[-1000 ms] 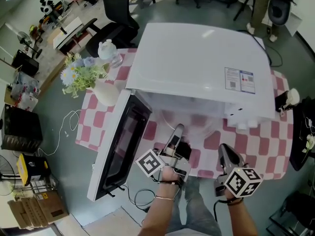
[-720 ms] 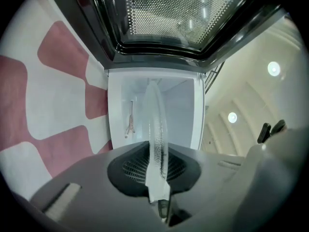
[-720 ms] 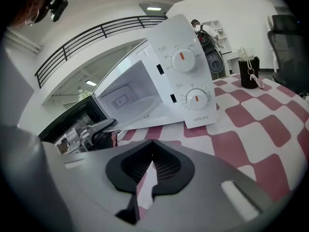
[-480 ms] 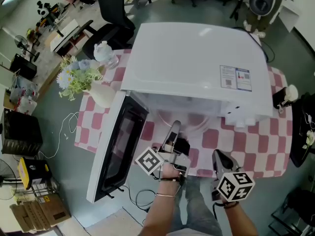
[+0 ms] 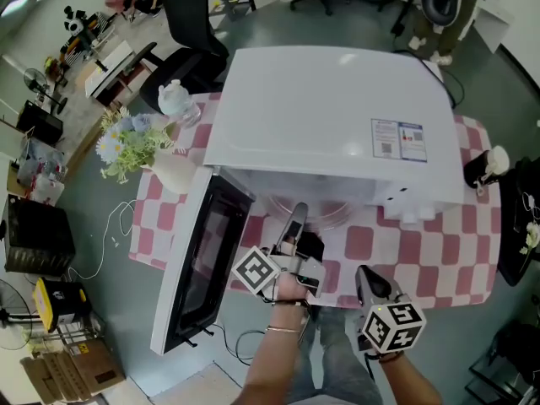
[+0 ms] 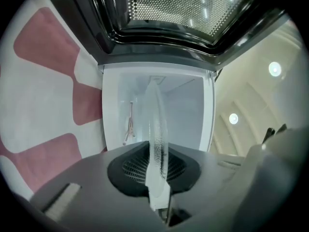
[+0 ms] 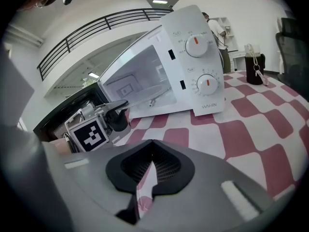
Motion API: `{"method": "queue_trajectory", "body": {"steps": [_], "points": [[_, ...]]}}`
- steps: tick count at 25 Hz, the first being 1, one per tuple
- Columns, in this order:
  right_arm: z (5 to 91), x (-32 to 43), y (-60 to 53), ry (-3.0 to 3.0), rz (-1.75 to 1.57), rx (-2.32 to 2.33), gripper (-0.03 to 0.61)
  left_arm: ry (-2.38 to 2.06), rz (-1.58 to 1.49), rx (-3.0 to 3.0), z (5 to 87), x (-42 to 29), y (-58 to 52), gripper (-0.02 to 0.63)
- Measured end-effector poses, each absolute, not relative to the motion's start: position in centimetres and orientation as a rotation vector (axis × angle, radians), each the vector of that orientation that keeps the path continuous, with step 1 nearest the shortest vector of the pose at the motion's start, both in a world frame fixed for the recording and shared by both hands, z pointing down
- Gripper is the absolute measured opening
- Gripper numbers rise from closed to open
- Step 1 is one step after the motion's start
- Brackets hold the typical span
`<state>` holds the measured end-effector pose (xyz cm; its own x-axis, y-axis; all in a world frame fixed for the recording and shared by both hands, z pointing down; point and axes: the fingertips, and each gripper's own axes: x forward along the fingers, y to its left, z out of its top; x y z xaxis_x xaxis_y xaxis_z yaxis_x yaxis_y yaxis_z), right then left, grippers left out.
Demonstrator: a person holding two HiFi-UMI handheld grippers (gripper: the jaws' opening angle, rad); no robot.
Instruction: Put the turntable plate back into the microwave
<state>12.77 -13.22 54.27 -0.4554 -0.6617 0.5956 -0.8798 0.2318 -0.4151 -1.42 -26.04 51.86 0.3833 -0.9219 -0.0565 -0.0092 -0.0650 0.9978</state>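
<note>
Right gripper view: the right tool point(image 7: 147, 178), closed and empty, hangs above the counter point(image 7: 251, 129). Beyond it, the left tool point(image 7: 117, 108) pinches the turntable plate point(image 6: 157, 124) by its rim, seemingly partway into the microwave point(image 7: 193, 57). That one-sided grip could let the plate sag and strike the sill.

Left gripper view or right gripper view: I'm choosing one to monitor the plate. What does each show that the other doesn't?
Only the left gripper view: the grip itself, jaws shut on the glass turntable plate seen edge-on, plus the door's mesh window. Only the right gripper view: the control dials, the left gripper with its marker cube, and a dark bottle. Both: the open microwave cavity and the checked tablecloth.
</note>
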Motion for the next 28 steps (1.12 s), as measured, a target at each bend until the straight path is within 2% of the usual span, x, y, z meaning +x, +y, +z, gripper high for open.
{"method": "queue_trajectory", "body": {"steps": [28], "points": [[55.2,14.2,-13.4,-2.182,1.189,1.486,0.009,-0.94,-0.957,1.384,52.9,-0.9,-31.5,0.032]]}}
